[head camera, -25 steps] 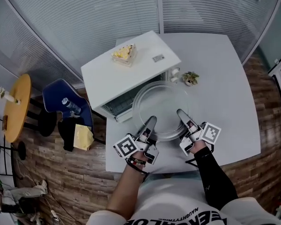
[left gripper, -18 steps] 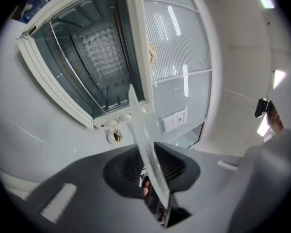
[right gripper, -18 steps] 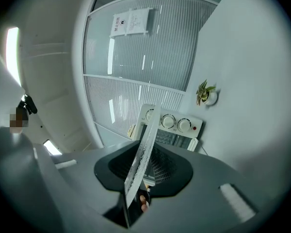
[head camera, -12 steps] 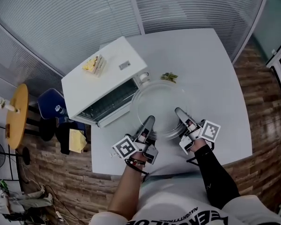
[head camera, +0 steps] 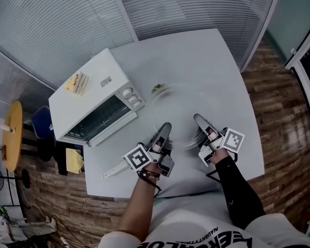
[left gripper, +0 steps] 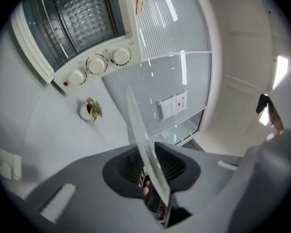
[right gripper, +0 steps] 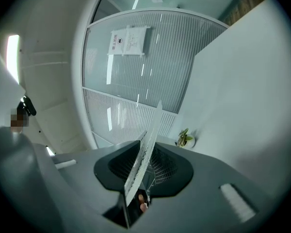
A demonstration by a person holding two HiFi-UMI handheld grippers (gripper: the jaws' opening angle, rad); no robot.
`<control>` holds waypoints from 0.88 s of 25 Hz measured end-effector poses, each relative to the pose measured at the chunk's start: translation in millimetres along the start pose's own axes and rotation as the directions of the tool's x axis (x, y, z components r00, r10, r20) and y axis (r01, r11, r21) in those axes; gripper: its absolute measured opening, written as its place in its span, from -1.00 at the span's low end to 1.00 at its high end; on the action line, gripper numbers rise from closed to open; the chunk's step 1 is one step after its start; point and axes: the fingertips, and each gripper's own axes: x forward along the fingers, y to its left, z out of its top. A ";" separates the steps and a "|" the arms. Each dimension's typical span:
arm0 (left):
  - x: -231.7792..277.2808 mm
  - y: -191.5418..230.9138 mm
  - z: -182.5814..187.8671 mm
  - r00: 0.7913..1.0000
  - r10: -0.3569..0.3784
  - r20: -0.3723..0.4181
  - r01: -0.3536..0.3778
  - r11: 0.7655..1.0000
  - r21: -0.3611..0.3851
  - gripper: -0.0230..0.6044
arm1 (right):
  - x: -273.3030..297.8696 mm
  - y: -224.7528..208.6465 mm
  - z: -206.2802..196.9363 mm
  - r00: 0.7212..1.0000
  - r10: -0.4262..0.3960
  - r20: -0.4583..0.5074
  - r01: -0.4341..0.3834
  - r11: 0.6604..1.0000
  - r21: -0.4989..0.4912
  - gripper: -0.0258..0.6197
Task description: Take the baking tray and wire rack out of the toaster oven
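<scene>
Since the earlier frame, the glass tray (head camera: pixel 180 113) has travelled clear of the toaster oven (head camera: pixel 88 105). Left gripper (head camera: pixel 166 126), jaws just easing open, and right gripper (head camera: pixel 197 119) each pinch its rim.

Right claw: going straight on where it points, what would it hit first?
Past the glass tray it grips, probably nothing until the glass wall; the small plant sits just off that line.

Black right sleeve (head camera: pixel 237 190), white printed shirt (head camera: pixel 196 223)

Glass tray (left gripper: pixel 138 126) edge-on, toaster oven (left gripper: pixel 80 30) beyond
</scene>
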 end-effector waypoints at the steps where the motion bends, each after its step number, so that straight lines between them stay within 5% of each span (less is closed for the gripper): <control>1: 8.9 -1.4 -5.9 1.000 -0.007 -0.005 0.007 1.000 -0.003 -0.54 | -5.7 -2.7 8.7 1.000 -0.006 0.005 0.006 1.000 -0.006 -0.73; 22: 142.9 -12.4 -126.7 0.973 -0.095 -0.209 0.077 0.993 -0.095 -0.53 | -133.1 -62.2 122.8 0.961 -0.172 0.218 0.178 0.984 -0.011 -0.72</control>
